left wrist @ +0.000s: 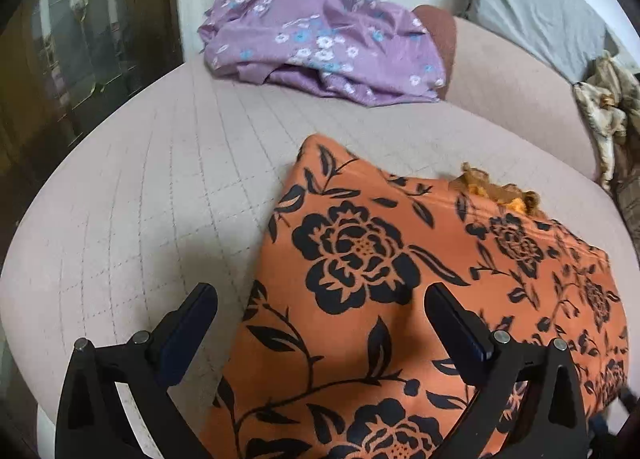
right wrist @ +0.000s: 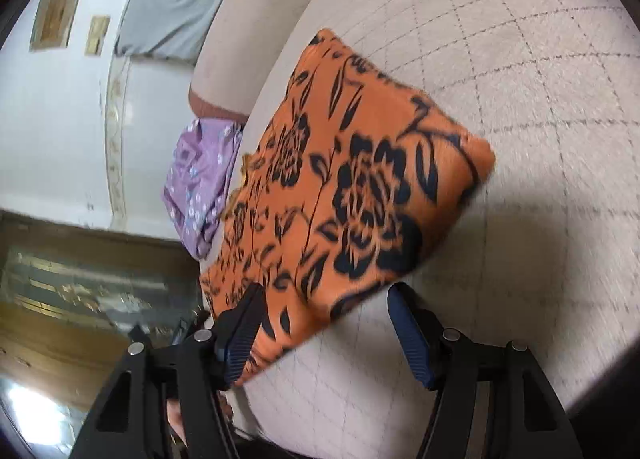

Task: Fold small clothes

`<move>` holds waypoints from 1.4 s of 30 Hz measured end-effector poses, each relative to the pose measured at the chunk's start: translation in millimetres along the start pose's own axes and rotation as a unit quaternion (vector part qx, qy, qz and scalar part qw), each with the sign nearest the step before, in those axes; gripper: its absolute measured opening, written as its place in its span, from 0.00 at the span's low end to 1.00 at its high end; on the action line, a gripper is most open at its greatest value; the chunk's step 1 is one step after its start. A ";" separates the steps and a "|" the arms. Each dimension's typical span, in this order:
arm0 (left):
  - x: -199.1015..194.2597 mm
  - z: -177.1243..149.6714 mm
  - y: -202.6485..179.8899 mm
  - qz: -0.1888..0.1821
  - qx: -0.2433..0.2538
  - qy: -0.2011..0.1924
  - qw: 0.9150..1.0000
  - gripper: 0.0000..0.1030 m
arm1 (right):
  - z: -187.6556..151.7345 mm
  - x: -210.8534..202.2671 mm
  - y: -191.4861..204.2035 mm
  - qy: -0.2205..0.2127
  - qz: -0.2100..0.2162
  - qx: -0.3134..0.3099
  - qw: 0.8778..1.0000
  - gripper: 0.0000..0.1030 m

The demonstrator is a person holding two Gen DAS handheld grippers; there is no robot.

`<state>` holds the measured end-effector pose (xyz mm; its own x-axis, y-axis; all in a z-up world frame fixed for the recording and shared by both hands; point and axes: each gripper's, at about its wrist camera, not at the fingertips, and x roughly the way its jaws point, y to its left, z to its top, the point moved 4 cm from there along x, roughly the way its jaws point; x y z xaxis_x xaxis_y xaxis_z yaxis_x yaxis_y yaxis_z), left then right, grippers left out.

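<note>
Fingers: left gripper (left wrist: pixel 320 311) spread, nothing gripped | right gripper (right wrist: pixel 324 311) spread, empty | orange floral garment (left wrist: pixel 400 279) folded, lower centre, on quilted bed (left wrist: pixel 140 179) | purple garment (left wrist: pixel 320 43) crumpled, upper centre

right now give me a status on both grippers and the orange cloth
Left hand-held gripper open, empty, over orange floral cloth. Right hand-held gripper open, empty, at its near edge. Cloth flat on quilted cushion. Purple garment behind, clear.

- bed (left wrist: pixel 160 187): pale quilted cover, grid stitching
- orange floral garment (left wrist: pixel 400 279) folded flat on it, near edge
- purple floral garment (left wrist: pixel 320 43) crumpled, well apart, far side
</note>
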<state>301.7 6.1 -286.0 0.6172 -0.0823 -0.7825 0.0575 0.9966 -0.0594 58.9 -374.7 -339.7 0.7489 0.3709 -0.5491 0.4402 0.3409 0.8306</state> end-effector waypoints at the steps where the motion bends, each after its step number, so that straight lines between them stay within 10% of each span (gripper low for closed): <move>1: 0.7 -1.9 -0.7 0.000 0.006 0.002 1.000 1.00 | 3.7 -0.4 0.0 -0.005 0.001 0.004 1.000 0.65; 12: 11.4 -6.6 15.6 0.002 0.000 0.023 1.000 1.00 | 44.8 2.0 -4.8 -0.078 0.012 0.066 0.995 0.64; 15: 8.9 -2.7 19.9 0.005 -0.002 0.017 1.000 1.00 | 48.8 4.9 1.0 -0.085 -0.026 0.052 0.995 0.34; 21: -1.0 14.2 48.1 0.039 -0.025 -0.011 0.999 1.00 | 44.5 -0.1 37.2 -0.109 -0.102 -0.045 0.988 0.16; 27: -10.0 23.7 85.0 0.065 -0.072 -0.025 0.995 1.00 | 20.9 5.6 136.1 -0.121 -0.087 -0.181 0.972 0.16; 42: -23.0 30.2 159.0 0.105 -0.159 -0.033 0.981 1.00 | -151.5 171.4 220.1 0.099 -0.050 -0.294 0.949 0.16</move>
<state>320.3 166.2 -258.7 0.6387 0.1353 -0.7575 -0.3174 0.9431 -0.0992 209.1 -105.2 -265.0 0.5842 0.4461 -0.6781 0.1089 0.7848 0.6101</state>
